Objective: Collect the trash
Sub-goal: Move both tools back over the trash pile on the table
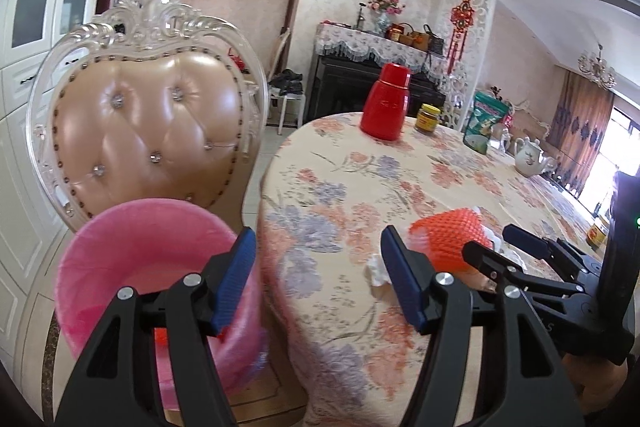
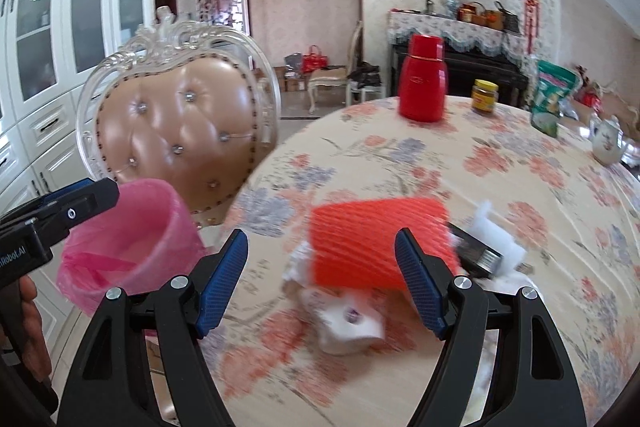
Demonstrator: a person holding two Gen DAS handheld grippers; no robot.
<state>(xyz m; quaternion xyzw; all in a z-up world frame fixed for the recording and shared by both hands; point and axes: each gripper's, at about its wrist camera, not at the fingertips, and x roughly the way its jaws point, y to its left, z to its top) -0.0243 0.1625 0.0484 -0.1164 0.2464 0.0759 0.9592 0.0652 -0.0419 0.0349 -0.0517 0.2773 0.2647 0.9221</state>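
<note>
Blue-padded left gripper [image 1: 318,277] open, holding nothing, beside pink-lined round bin [image 1: 152,263]. Right gripper [image 2: 322,277] open wide, empty, near orange foam fruit net [image 2: 380,241] and crumpled white tissues [image 2: 348,323] on floral-cloth table [image 2: 520,195].

table [image 2: 500,187]: covered in matt woven cloth, floral print, softly creased
orange net sleeve [image 2: 376,243]: foam mesh, ribbed and rough, matt
bin [image 1: 132,251]: lined with thin pink plastic film, crinkled, slightly shiny
chair back [image 1: 156,131]: glossy padded leather-like upholstery, tufted with glittering studs, pearly carved frame
red flask [image 2: 423,83]: smooth glossy finish
white scraps [image 2: 352,323]: soft crumpled paper
left tool [image 1: 316,283]: matt black plastic, blue textured pads, metal pins
teapot [image 1: 530,155]: glazed ceramic
</note>
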